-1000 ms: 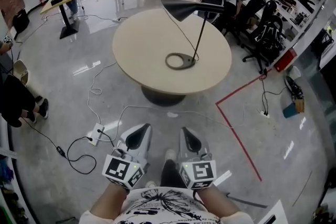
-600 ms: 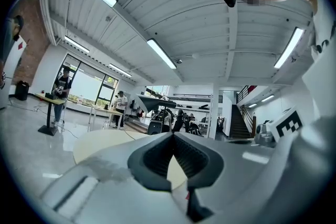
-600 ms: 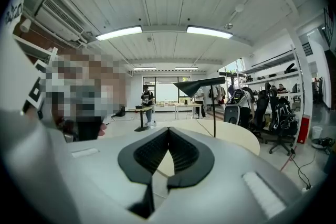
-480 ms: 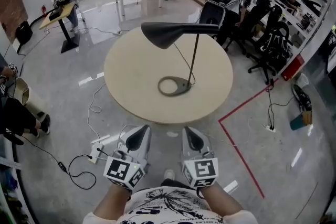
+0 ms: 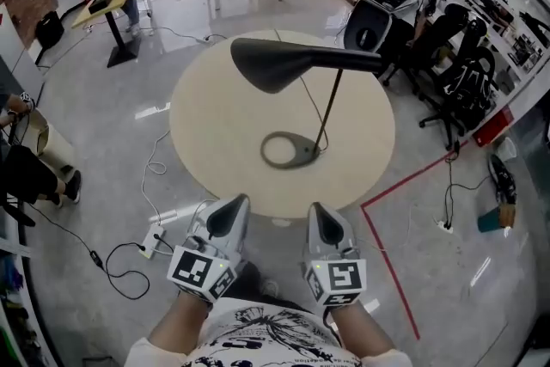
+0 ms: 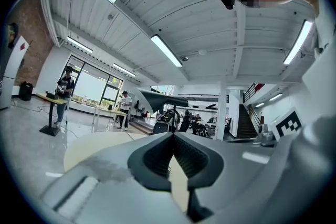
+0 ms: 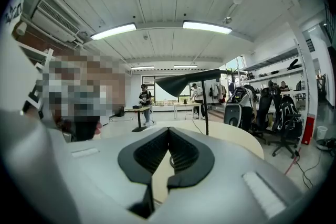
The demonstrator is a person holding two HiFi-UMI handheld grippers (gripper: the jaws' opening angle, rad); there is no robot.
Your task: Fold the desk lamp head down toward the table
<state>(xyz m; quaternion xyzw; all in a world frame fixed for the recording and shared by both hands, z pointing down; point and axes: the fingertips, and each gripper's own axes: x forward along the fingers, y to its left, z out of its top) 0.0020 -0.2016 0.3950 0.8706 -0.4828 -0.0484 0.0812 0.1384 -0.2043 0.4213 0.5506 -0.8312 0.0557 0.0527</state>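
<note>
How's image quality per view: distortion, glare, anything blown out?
Head view: barrel distortion curves the room's edges; glare streaks on the glossy floor; desk lamp sharp. Left gripper view: strong fisheye, black vignette corners, ceiling lights blown out. Right gripper view: same fisheye and vignette; the lamp is backlit and reads dark.

No legible txt, nos. or brand names anywhere. Only signs: b/w square code markers on the cubes of left gripper [image 5: 230,211] & right gripper [image 5: 318,215], lower centre of head view. Same kind of marker [image 6: 289,124] at right edge of left gripper view. Shirt print [image 5: 266,333], bottom centre of head view: scribbly, can't read.
</note>
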